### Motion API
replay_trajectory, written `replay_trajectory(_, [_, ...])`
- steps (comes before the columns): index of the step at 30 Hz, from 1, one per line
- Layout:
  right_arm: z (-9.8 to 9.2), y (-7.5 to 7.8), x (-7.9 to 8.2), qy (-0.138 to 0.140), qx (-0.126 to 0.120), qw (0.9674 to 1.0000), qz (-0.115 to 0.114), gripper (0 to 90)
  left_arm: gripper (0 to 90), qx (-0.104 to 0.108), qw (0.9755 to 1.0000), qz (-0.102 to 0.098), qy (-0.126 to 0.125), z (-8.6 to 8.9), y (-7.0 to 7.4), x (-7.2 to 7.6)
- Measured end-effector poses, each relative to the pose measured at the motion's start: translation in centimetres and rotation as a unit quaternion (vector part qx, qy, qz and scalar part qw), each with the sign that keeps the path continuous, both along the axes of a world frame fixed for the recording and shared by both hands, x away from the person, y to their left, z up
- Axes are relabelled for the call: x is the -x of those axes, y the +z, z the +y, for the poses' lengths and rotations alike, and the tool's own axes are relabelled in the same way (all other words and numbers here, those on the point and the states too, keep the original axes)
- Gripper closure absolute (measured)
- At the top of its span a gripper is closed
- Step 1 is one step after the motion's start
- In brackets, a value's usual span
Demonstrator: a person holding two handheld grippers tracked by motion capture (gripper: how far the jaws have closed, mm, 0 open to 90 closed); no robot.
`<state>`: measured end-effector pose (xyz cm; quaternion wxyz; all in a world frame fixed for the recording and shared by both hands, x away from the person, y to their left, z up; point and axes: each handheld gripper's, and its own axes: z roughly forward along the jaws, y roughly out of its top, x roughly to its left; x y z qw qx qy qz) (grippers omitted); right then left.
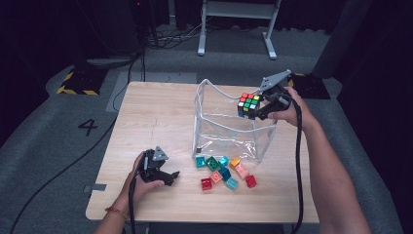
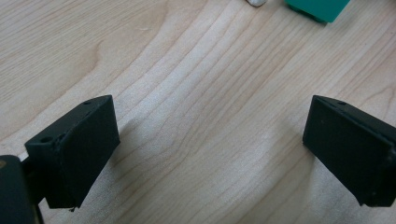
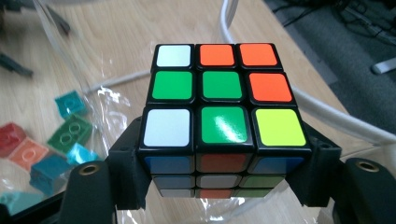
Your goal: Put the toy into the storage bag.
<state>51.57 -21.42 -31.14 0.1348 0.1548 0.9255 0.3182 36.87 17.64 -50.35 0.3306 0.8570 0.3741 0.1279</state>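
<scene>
Holding the cube (image 1: 249,104) clamped between its fingers, the right gripper (image 1: 256,108) hung over the bag (image 1: 214,127) at frame centre; bricks (image 1: 225,171) remained outside, left gripper (image 1: 165,176) released.

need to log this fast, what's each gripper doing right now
left gripper: open, nothing between its jaws, low over the table.
right gripper: shut on the puzzle cube, held over the clear bag.
</scene>
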Motion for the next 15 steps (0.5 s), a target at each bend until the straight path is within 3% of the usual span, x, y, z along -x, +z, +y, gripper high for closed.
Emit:
replay_trajectory(8, [1.1, -0.8, -1.0, -0.001, 0.080, 0.9965, 0.024, 33.9, 3.7, 0.000, 1.0000, 0.000, 0.000, 0.0, 0.0, 0.0])
replay_trajectory(13, [1.4, -1.1, -1.6, -0.021, 0.134, 0.9898, 0.044, 33.8, 3.7, 0.000, 1.0000, 0.000, -0.001, 0.0, 0.0, 0.0])
replay_trajectory(15, [1.5, -1.2, -1.6, -0.020, 0.164, 0.9849, 0.051, 33.8, 3.7, 0.000, 1.0000, 0.000, -0.001, 0.0, 0.0, 0.0])
